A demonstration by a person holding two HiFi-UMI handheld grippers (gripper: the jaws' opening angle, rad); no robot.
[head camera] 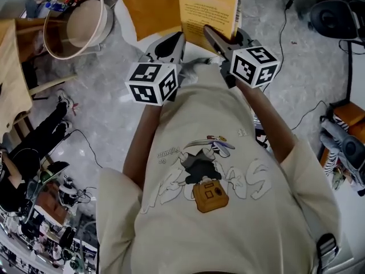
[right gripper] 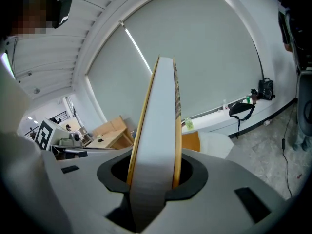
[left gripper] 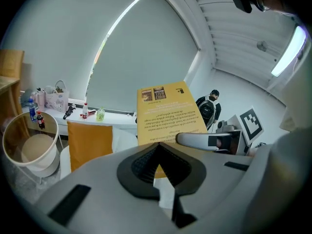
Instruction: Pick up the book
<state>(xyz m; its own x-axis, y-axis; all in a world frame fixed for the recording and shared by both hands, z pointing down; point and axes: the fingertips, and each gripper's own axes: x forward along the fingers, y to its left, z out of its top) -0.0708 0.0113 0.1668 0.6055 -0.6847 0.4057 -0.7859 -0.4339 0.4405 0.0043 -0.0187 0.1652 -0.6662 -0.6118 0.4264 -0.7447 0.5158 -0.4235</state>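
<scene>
A yellow book point(head camera: 208, 10) with print on its cover hangs upright in the air, held at its lower edge by my right gripper point(head camera: 212, 34). In the right gripper view its white page edges point(right gripper: 161, 130) run straight up between the dark pads of that gripper point(right gripper: 154, 161), which press on both covers. My left gripper point(head camera: 175, 40) is just left of the book, jaws together and nothing in them. In the left gripper view the tips of the left gripper point(left gripper: 157, 144) meet in front of the book's cover point(left gripper: 165, 116), with the right gripper point(left gripper: 204, 140) at its side.
Below lie a round white bucket point(head camera: 77, 21), an orange cushion point(head camera: 151, 4) on a white seat, a wooden table point(head camera: 11, 73) and floor cables point(head camera: 285, 33). A person in black point(head camera: 34, 147) is at the left. A sill with bottles point(left gripper: 83, 112) runs along the wall.
</scene>
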